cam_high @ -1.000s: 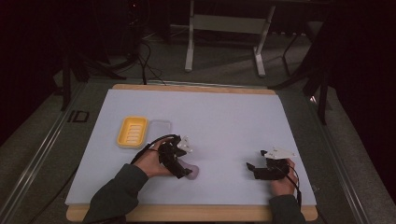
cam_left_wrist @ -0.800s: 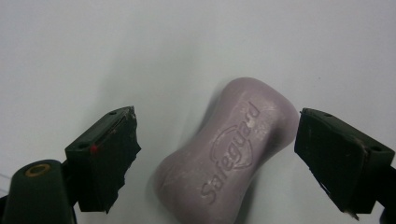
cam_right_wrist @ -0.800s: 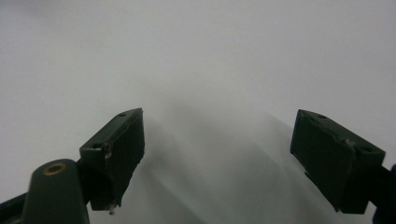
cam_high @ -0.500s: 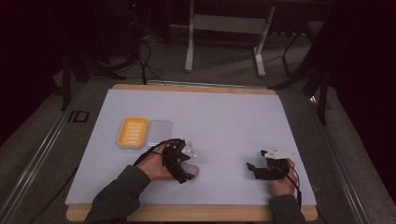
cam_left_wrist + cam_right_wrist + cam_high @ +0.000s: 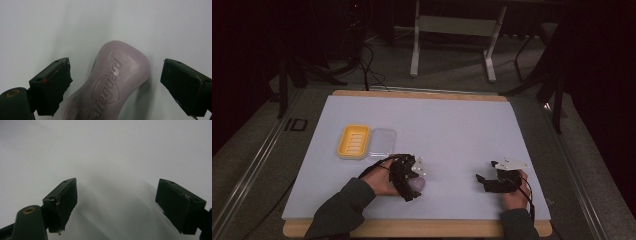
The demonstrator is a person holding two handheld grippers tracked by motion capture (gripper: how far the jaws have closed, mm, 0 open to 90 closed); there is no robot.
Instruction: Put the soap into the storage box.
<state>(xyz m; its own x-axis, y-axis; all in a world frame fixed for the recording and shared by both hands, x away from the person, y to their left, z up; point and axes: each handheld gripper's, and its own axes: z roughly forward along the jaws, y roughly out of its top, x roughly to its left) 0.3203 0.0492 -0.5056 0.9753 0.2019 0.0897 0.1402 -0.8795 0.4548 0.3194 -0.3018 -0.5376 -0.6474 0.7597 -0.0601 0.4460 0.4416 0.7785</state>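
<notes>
Left hand-held gripper (image 5: 113, 82): jaws spread wide, set to either side of a lilac soap bar (image 5: 112, 82) lying flat on the pale desk (image 5: 452, 130); neither jaw is seen touching the bar. The soap bar is located near the desk's front edge, left of centre. Right hand-held gripper (image 5: 116, 202): jaws spread wide, nothing between them, held low over bare desk surface at front right. Yellow soap dish (image 5: 353, 141) and clear lid (image 5: 382, 142): placed side by side, touching, at mid-left.
</notes>
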